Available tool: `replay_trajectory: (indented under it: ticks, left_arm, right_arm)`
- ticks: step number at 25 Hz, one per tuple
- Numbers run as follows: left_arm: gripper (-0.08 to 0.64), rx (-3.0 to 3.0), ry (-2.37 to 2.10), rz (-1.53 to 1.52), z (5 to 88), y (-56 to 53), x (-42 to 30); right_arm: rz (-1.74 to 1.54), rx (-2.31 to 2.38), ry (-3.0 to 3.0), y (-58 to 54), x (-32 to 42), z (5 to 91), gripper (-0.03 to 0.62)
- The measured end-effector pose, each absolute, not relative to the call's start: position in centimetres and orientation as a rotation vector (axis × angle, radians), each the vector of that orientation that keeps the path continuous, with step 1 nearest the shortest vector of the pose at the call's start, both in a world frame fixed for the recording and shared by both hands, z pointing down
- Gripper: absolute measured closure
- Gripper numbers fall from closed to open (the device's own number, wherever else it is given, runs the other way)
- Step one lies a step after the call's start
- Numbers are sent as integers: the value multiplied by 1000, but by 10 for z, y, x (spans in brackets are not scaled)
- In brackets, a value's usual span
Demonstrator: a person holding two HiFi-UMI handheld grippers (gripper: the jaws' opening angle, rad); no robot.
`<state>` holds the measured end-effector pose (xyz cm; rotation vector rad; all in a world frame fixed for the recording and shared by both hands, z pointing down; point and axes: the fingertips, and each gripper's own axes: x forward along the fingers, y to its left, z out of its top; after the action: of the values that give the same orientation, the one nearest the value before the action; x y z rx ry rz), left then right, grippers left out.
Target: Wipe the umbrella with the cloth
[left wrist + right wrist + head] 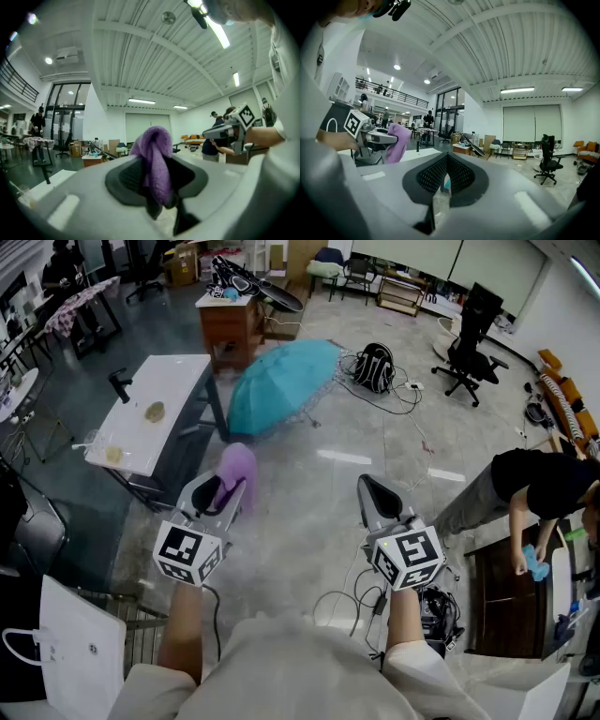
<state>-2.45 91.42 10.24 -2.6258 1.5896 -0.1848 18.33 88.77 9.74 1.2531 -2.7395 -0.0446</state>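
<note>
The grey floor (375, 437) takes up most of the head view. On it lies the umbrella (279, 385), open and tipped on its side, so that its teal canopy faces the camera. Its edge sits just beside the corner of a long white surface (169, 381), and both are well ahead of the person. A black backpack (375, 367) rests on the floor near the canopy's right side, with cables trailing from it.

The person holds both tools low and close to the body, far short of the umbrella. The left gripper (225, 491) points towards the white surface, and its claw is clamped on the cloth (157, 159). The cloth is a soft purple bundle that bulges up above the pads and hangs in a fold between them. The right gripper (373, 487) is level with the left one, with bare floor between them. Its claw is pressed together and holds nothing.
</note>
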Motion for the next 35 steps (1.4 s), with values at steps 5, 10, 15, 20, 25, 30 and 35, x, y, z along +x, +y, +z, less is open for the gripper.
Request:
replay_trajectory:
  ticks: [5,10,15,20,25,30,35]
  left_arm:
    - [433,-2627,1591,-185,102,911,-18]
    - [433,-2631,1599,-197,106,905,-3]
    - [433,-2613,1629,-222,112,901,13]
    - [433,-2596,1672,-240,123,894,31]
    - [433,-2606,1694,-221,127,865,40]
    - [431,-2617,1668,-225,137,806,35]
    - [431,-2623,1645,-210,144,705,17]
  right_arm:
    - [-29,1268,-2767,884,188,95,588]
    - [3,1252,-2822,877,200,92,588]
    - [-6,1197,-2848,871,217,93,588]
    - [-6,1128,-2877,861,234,101,588]
    - [18,1058,-2949,838,240,101,588]
    - [27,1081,-2902,776,234,117,588]
    - [-6,1146,-2870,677,225,123,588]
